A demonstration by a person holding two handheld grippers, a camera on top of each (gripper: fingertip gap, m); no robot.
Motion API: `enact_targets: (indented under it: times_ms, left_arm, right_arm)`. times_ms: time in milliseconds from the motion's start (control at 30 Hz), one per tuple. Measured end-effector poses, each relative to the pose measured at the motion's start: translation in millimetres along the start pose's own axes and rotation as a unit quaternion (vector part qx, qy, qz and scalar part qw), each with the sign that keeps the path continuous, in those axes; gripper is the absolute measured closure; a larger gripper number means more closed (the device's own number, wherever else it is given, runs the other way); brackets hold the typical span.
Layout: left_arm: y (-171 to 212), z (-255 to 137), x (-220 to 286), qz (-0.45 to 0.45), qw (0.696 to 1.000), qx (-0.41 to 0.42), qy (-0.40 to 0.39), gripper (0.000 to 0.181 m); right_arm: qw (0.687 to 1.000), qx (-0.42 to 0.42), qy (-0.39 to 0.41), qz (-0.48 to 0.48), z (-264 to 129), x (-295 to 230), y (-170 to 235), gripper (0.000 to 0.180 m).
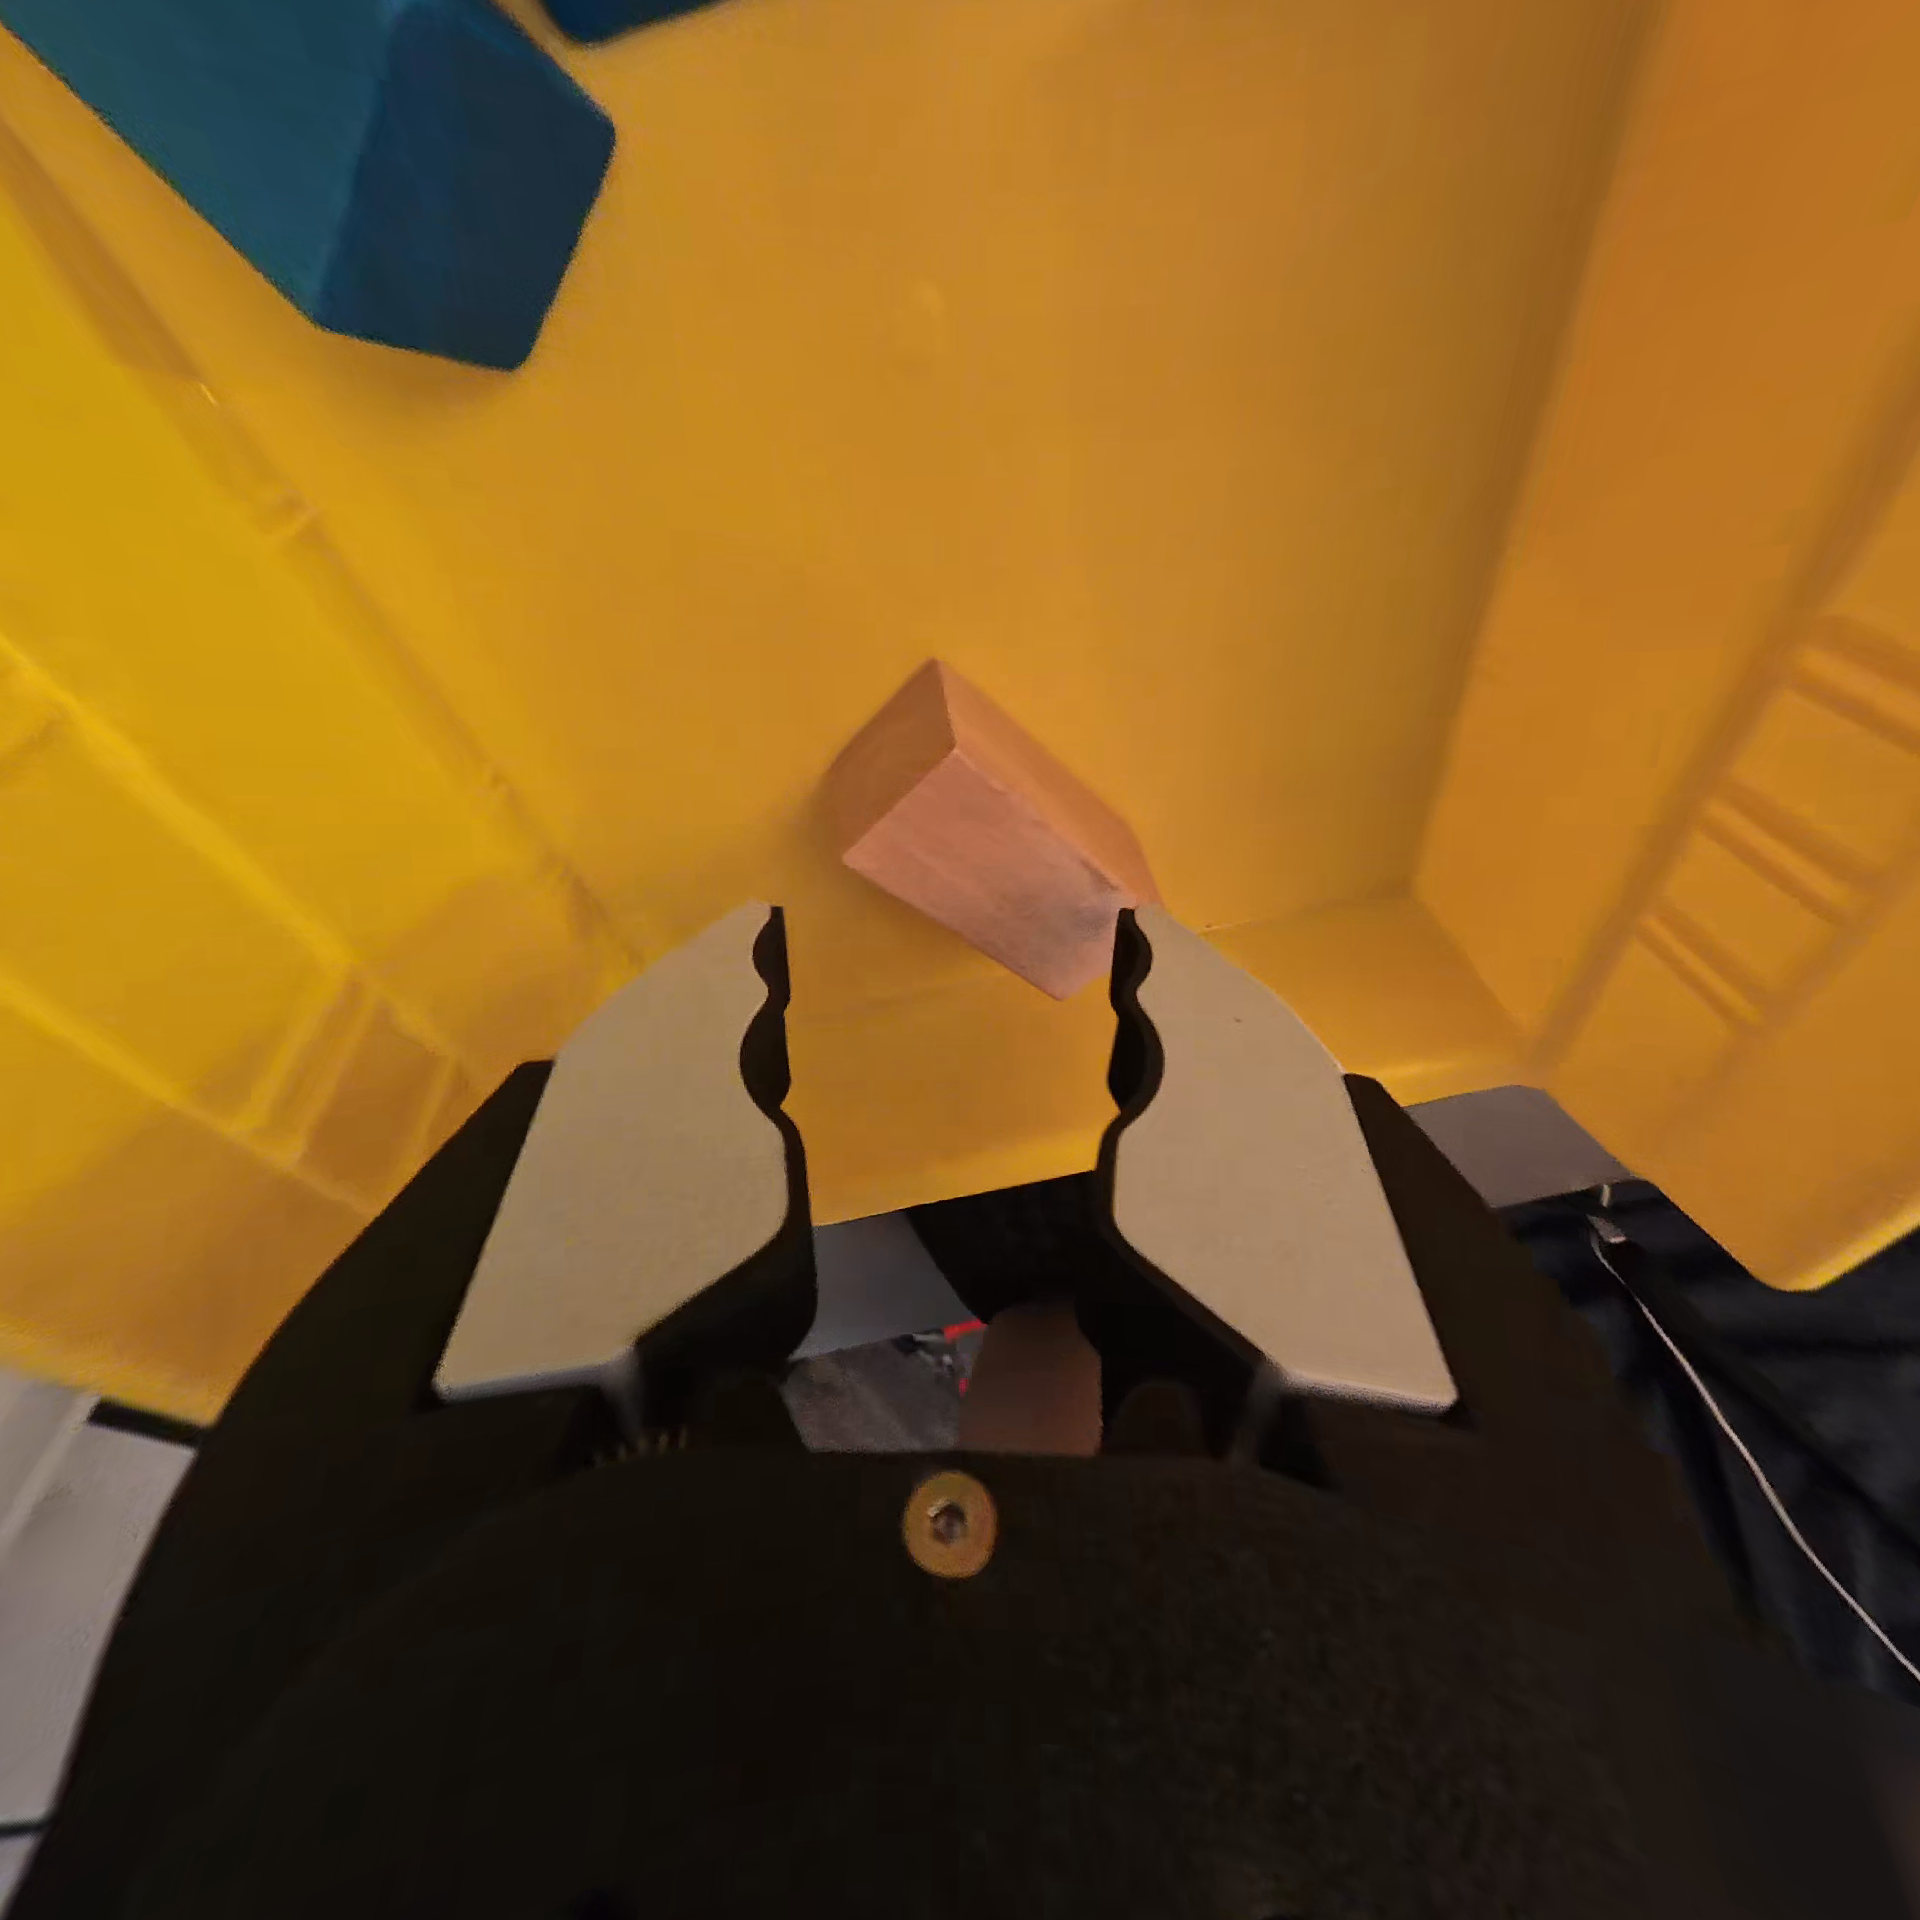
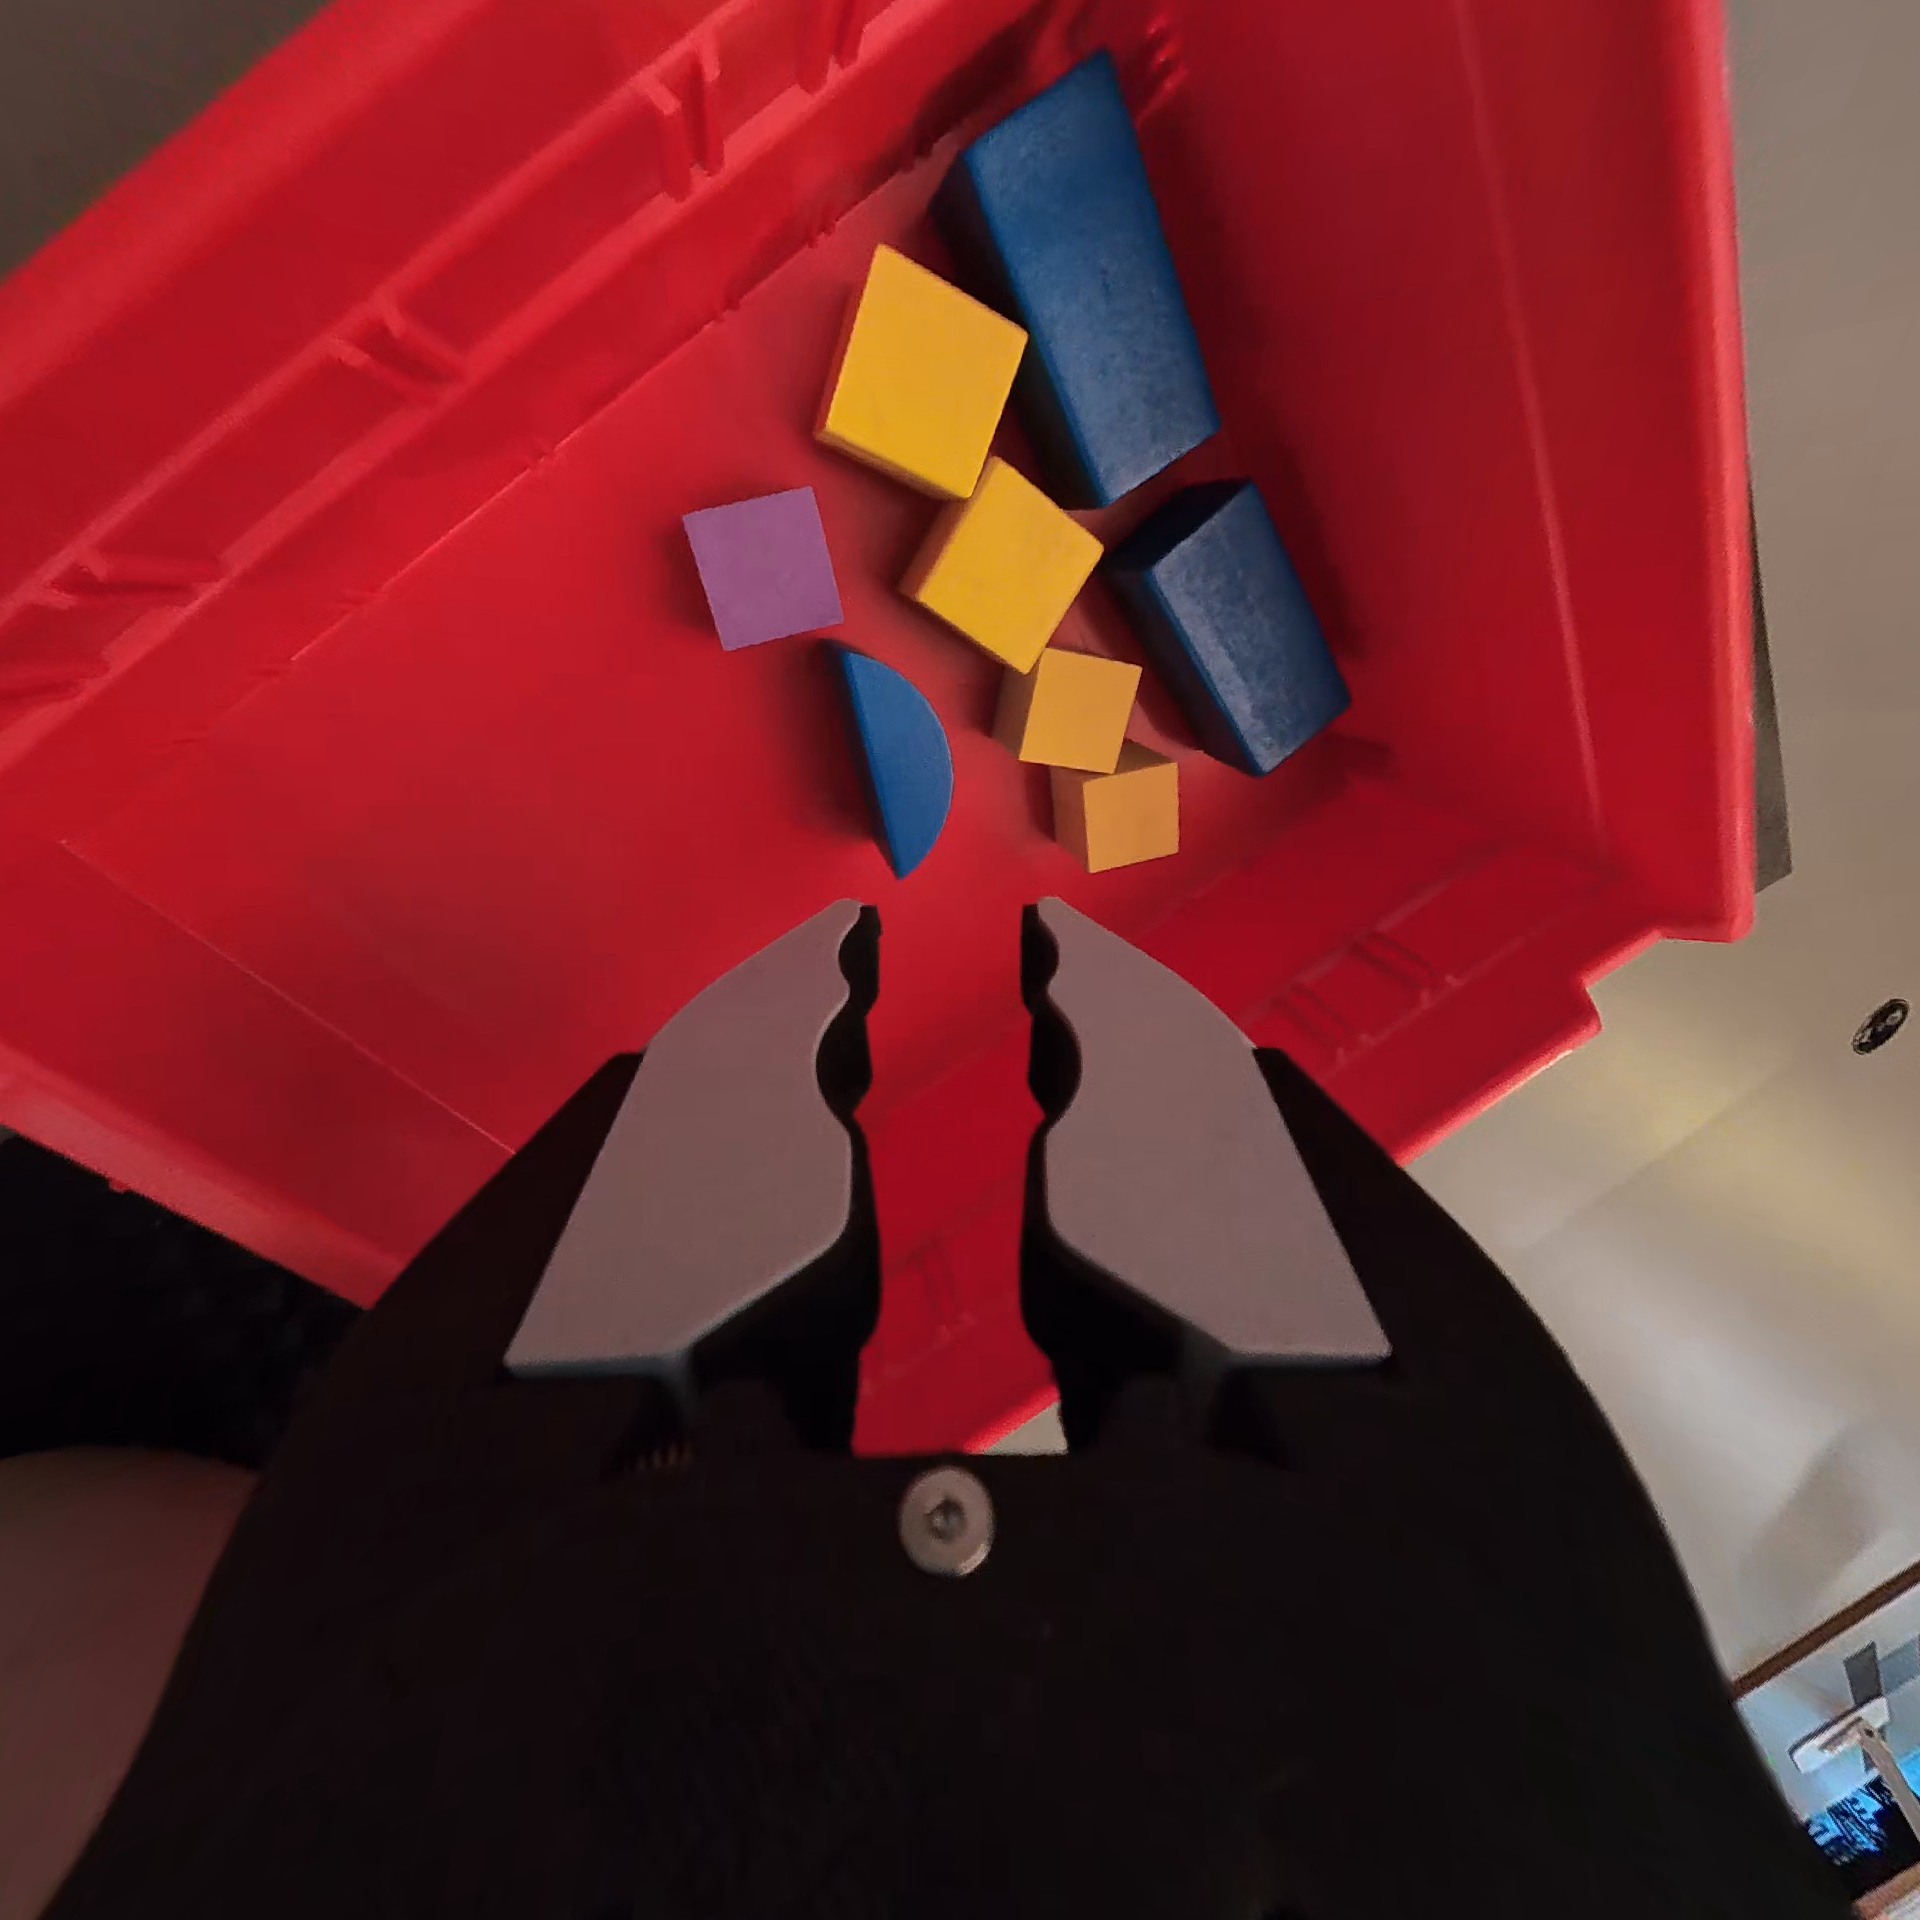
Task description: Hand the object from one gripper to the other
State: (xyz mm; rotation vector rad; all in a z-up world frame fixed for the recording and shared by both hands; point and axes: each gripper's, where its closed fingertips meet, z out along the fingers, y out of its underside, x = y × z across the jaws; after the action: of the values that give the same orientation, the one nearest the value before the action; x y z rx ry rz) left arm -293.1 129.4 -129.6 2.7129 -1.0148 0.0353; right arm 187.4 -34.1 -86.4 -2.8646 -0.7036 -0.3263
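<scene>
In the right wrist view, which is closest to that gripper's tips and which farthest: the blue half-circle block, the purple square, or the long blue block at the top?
From the right gripper, inside the red bin:
1. Blue half-circle block, just ahead of the tips.
2. Purple square, farther in, toward the left.
3. Long blue block, farthest, top right near the bin's far wall.

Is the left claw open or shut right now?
Open. The left claw shows a wide gap between its tips, nothing clamped; the wooden block lies beyond them on the yellow bin floor.
</scene>
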Motion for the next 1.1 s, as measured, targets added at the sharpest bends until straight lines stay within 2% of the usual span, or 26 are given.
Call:
enact_targets:
  times_ms: [67, 167, 467, 767, 1100]
  left_arm:
    - [0, 4, 1, -0.015, 1.0, -0.011, 0.011, 0.122]
    - [-3, 5, 8, -0.026, 0.999, -0.011, 0.032, 0.132]
    - [-6, 4, 13, -0.028, 0.999, -0.007, 0.014, 0.133]
    - [-3, 4, 19, -0.029, 0.999, -0.016, 0.033, 0.132]
    - [-11, 9, 16, -0.03, 0.999, -0.022, -0.022, 0.132]
  right_arm:
    - [1.0, 0.001, 0.004, -0.001, -2, 0, 1, 0.152]
    - [1.0, 0.004, 0.009, -0.002, -6, 1, 1, 0.152]
    - [1.0, -0.005, 0.01, -0.012, -6, -3, 2, 0.152]
    - [1.0, -0.015, 0.002, -0.019, -2, -7, 4, 0.152]
    - [0.999, -0.025, -0.005, -0.027, 0, -11, 6, 0.153]
